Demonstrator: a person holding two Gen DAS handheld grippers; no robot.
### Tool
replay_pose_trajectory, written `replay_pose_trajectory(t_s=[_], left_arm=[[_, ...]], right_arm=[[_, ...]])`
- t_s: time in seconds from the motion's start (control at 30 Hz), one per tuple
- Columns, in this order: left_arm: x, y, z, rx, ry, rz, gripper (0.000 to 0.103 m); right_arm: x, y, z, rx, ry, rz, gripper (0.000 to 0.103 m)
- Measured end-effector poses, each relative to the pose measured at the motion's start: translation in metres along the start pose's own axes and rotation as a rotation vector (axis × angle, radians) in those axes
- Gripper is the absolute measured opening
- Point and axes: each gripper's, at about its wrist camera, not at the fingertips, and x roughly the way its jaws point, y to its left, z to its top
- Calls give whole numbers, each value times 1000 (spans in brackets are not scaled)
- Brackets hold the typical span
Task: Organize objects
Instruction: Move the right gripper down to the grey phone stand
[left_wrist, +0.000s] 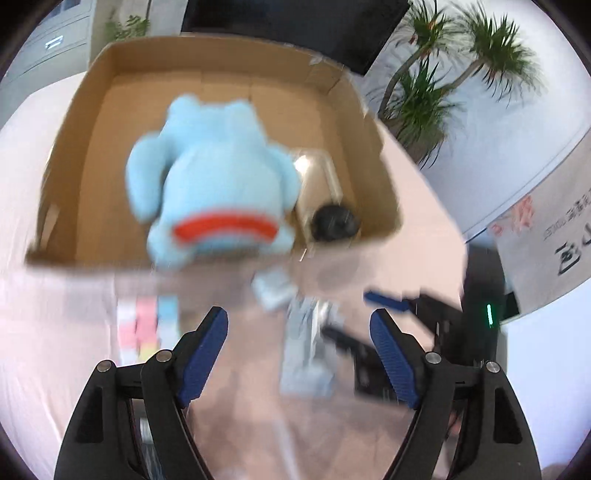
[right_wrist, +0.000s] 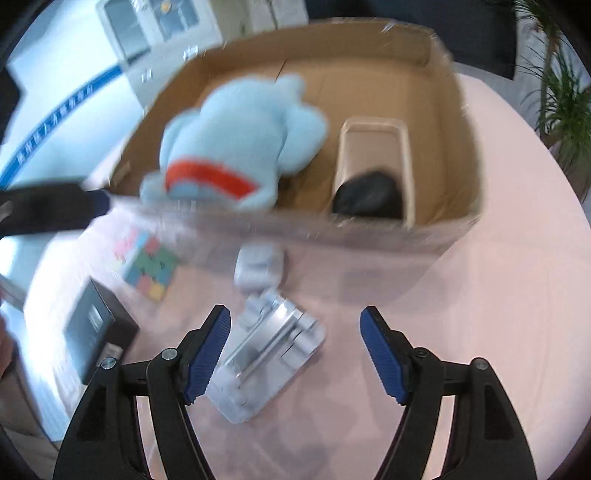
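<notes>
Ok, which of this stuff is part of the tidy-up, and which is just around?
Job:
cardboard box
blue plush toy
beige bin
white packaged item
colourful cube
dark box

Just around:
potted plant
cabinet
pink tabletop

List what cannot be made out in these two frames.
- Plush toy: motion blur in both views hides whether it rests in the cardboard box or is falling.
- Dark object in the beige bin: identity unclear.
- Colored block: smeared in left view.
</notes>
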Motion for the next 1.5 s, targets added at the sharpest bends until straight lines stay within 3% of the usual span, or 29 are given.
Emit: replay_pose_trajectory(t_s=[0.1, 0.17, 0.3, 0.47, 0.53, 0.6, 0.67, 0.73, 0.9, 0.97, 1.03, 1.1, 1.17, 1.3, 1.4, 1.5], left_arm=[[6, -1, -37, 41, 37, 30, 79], [12, -11, -64, 74, 40, 40, 79], [26, -31, -112, 138, 52, 58, 79], [44, -40, -147, 100, 33, 91, 79], [49, -38, -156, 89, 62, 70, 80], [44, -45, -167, 138, 28, 66, 80], [41, -54, -176, 174, 46, -11, 80], [38, -64, -182, 204, 37, -61, 80], [43, -69, -177, 216, 46, -62, 81], [47, -70, -180, 224, 62, -80, 81], [48, -74, -181, 251, 43, -50, 81], [47, -68, -179, 245, 30, -26, 81], [44, -51, -172, 200, 13, -7, 81], [36, -15, -163, 58, -3, -48, 80], [35, -13, -164, 60, 16, -92, 80], [39, -29, -169, 95, 45, -153, 80]], right_arm=[[20, -1, -4, 6, 40, -19, 55], [26, -9, -8, 45, 39, 39, 45], [17, -9, -23, 82, 11, 37, 43], [-9, -6, -68, 190, -13, 8, 43], [-23, -7, -93, 253, -7, -11, 43], [-34, -2, -112, 261, -1, -31, 46], [-43, 0, -126, 259, -9, -24, 48], [-46, -4, -133, 265, -16, 7, 49], [-51, -16, -136, 250, -33, 6, 51], [-49, -13, -133, 185, -42, 20, 63], [-46, -15, -131, 143, -63, 27, 64], [-41, -17, -131, 146, -69, 34, 61], [-42, -16, -136, 152, -71, 95, 49], [-50, 0, -155, 64, -61, 145, 47], [-57, 5, -161, 53, -110, 73, 47], [-54, -3, -156, 75, -120, 82, 47]])
